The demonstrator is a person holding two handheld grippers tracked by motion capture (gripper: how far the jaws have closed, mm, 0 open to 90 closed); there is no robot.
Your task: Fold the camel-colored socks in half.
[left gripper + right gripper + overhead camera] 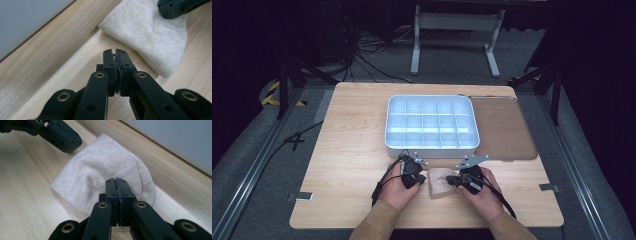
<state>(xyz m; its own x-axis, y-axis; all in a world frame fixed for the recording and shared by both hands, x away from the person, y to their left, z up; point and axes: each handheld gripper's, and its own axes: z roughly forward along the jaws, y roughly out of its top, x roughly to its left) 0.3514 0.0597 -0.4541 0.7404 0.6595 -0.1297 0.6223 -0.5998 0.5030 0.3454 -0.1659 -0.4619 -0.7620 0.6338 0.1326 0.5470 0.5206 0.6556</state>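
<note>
Beige cloth (439,181) is lying on the surface (352,150); both grippers (115,53) (116,182), fingers closed and empty, are pressing beside it, probably to fold

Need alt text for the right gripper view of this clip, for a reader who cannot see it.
The right gripper, its two black jaws closed together, presses down on a folded beige cloth lying on a light wooden table. The left gripper reaches in from the upper left to the cloth's far edge, and a pale tray wall crosses the upper right.
</note>
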